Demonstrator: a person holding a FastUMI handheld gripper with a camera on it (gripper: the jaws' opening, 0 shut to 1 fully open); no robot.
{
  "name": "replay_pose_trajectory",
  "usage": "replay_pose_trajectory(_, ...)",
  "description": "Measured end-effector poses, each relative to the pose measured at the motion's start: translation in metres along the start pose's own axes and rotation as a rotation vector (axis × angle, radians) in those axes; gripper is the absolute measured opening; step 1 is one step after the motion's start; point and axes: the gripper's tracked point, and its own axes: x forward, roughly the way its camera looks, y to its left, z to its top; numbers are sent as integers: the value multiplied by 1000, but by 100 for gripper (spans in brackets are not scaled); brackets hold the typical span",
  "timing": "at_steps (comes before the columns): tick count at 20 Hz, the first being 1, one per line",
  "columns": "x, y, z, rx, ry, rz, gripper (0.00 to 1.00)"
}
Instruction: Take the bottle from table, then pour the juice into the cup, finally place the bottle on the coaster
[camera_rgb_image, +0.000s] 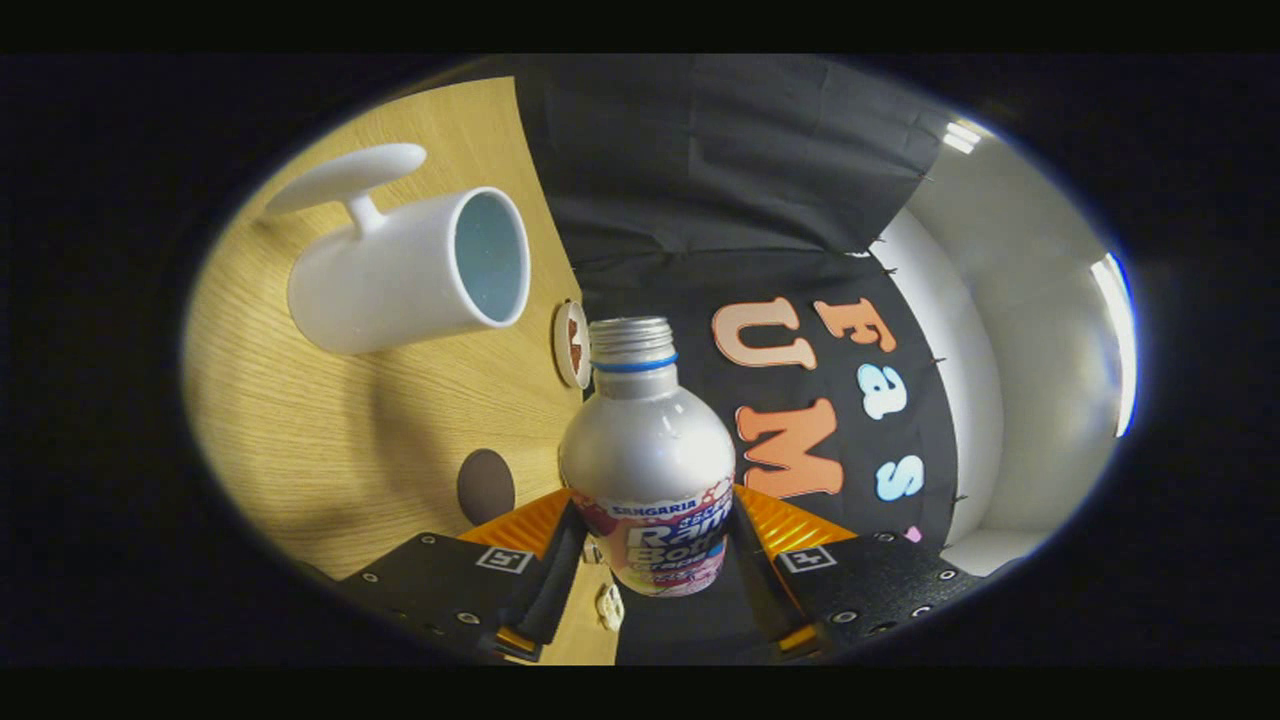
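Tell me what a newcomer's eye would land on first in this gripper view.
First, the silver bottle, uncapped, clamped between the gripper fingers and tipped sideways relative to the wooden table. Next, the white cup beyond the fingers, its open mouth facing the bottle's neck. A small round coaster sits on the table right by the bottle's mouth.

The bottle fills the gap between the gripper fingers, both pressed against its body, so nothing else could pass there. Beyond its open neck, to the left, the white cup with its handle is the main obstacle over the wooden surface, with the round coaster just beside the neck. A broad bare stretch of surface lies near the left finger, marked by a dark round spot, and the booth wall closes off the far right side.
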Motion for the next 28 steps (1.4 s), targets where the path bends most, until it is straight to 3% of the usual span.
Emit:
replay_pose_trajectory(11,10,-4,15,-165,-66,-14,74)
replay_pose_trajectory(28,11,-9,15,-255,-107,-15,74)
